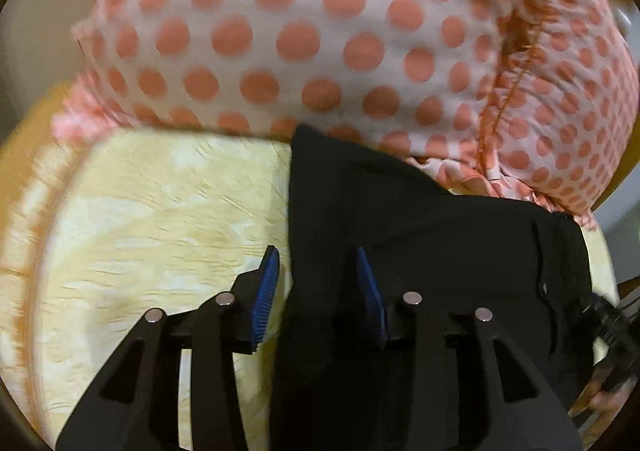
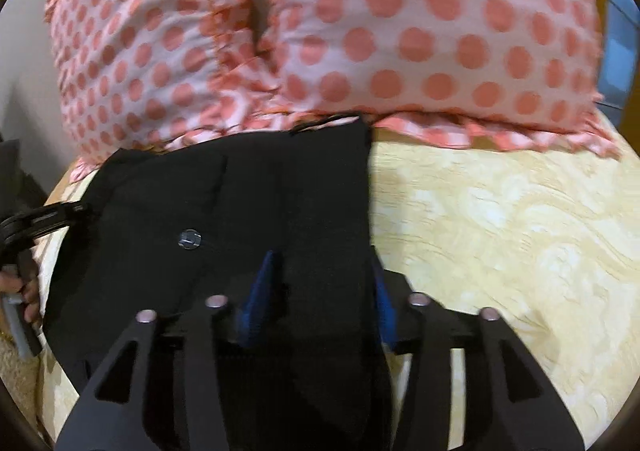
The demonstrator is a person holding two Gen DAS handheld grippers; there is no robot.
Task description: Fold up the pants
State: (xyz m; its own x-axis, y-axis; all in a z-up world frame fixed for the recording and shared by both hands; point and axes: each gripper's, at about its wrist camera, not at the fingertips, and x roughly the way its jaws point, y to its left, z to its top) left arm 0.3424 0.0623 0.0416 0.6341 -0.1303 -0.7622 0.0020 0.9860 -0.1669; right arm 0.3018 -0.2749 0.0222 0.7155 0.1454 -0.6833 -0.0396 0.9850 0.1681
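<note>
The black pants (image 1: 420, 243) lie folded on a yellow patterned bedspread (image 1: 160, 211). My left gripper (image 1: 318, 263) is open, its blue-padded fingers (image 1: 266, 291) straddling the pants' left edge. In the right wrist view the pants (image 2: 240, 203) show a metal button (image 2: 188, 239). My right gripper (image 2: 324, 279) is open, with the pants' right edge between its blue fingers (image 2: 260, 291). Each gripper shows at the side of the other's view: the right one in the left wrist view (image 1: 612, 327), the left one in the right wrist view (image 2: 40, 219).
Two pillows with orange polka dots (image 1: 320, 31) (image 2: 360, 31) lie right behind the pants, touching their far edge. The bedspread (image 2: 500, 231) stretches out to both sides. A hand (image 2: 24, 291) holds the left gripper's handle.
</note>
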